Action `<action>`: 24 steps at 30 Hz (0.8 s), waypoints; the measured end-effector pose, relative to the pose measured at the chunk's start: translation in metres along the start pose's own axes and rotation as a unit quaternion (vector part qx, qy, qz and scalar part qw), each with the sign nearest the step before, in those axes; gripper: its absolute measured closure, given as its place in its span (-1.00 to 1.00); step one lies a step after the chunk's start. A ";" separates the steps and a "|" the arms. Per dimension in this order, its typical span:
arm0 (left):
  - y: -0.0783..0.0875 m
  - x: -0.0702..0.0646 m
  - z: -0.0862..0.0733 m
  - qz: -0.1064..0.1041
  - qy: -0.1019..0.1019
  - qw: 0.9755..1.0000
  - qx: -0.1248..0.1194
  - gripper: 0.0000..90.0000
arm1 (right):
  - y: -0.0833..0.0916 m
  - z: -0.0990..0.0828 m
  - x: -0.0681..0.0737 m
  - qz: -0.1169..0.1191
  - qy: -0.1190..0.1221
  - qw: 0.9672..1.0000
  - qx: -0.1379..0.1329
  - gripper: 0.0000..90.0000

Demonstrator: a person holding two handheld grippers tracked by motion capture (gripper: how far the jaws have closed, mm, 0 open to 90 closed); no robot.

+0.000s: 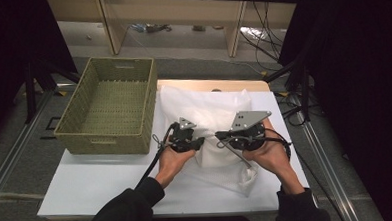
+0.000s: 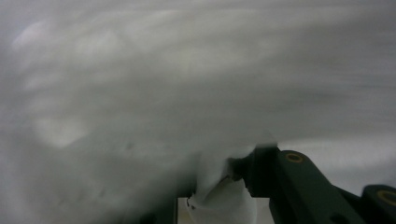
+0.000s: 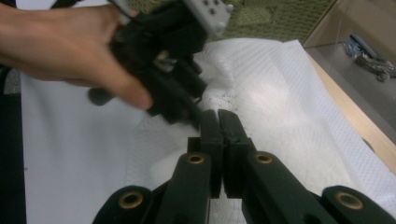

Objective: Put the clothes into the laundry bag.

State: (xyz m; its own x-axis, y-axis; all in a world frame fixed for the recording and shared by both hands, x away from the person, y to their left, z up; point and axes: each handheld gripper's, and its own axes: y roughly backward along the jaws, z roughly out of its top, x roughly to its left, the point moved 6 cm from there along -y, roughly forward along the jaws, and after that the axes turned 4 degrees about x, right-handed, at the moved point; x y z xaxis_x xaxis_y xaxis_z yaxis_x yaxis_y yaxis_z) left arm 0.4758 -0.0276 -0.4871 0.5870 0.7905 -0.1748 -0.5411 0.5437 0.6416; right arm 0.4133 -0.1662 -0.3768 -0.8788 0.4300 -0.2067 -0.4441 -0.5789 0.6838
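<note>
A white quilted cloth (image 1: 209, 110) lies bunched on the white table top (image 1: 97, 185). My left gripper (image 1: 200, 143) is at the cloth's left fold. In the left gripper view the cloth (image 2: 140, 93) is blurred, and a pinch of it sits between the jaws of the left gripper (image 2: 219, 179), which looks shut on it. My right gripper (image 1: 221, 137) faces it from the right. In the right gripper view my right gripper (image 3: 218, 114) has its jaws pressed together, tips against the cloth (image 3: 289, 93). No cloth shows between its pads. The left gripper (image 3: 194, 100) and its hand are just ahead.
An empty green woven basket (image 1: 75, 131) stands at the table's left, its rim touching the cloth's edge. The table's wooden far edge (image 1: 208, 84) lies behind the cloth. Black stands and cables flank the table on both sides, with shelving on the floor beyond.
</note>
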 end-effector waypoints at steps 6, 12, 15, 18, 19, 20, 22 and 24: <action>0.013 -0.002 -0.014 -0.030 -0.008 0.997 0.067 -0.06 | -0.006 -0.005 -0.003 0.004 -0.001 1.000 0.004 1.00; 0.063 -0.018 -0.043 -0.050 -0.050 0.991 0.111 -0.43 | -0.004 -0.004 -0.004 -0.002 -0.001 1.000 0.002 1.00; 0.061 -0.026 -0.055 -0.067 -0.057 0.990 0.114 -0.43 | -0.006 -0.004 -0.003 -0.001 0.000 1.000 0.005 1.00; 0.044 -0.027 -0.055 -0.063 -0.074 0.988 0.122 -0.41 | -0.008 -0.005 -0.003 -0.001 0.002 1.000 0.007 1.00; 0.034 -0.028 -0.052 -0.061 -0.062 0.990 0.112 -0.39 | -0.008 -0.005 -0.003 -0.002 0.003 1.000 0.007 1.00; 0.026 -0.030 -0.048 -0.060 -0.041 0.992 0.104 -0.35 | -0.008 -0.005 -0.002 -0.001 0.003 1.000 0.007 1.00; 0.016 -0.033 -0.041 -0.064 -0.021 0.994 0.091 -0.28 | -0.008 -0.005 -0.003 -0.001 0.004 1.000 0.006 1.00; 0.009 -0.038 -0.034 -0.071 -0.023 0.994 0.085 -0.03 | -0.007 -0.006 -0.004 -0.002 0.002 1.000 0.005 1.00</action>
State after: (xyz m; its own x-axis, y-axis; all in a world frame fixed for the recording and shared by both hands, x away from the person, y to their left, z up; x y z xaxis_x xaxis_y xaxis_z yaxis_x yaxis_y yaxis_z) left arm 0.4283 -0.0434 -0.4997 0.6794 0.6936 -0.2396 -0.3442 0.5896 0.7307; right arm 0.4192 -0.1682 -0.3851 -0.8776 0.4299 -0.2124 -0.4462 -0.5701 0.6899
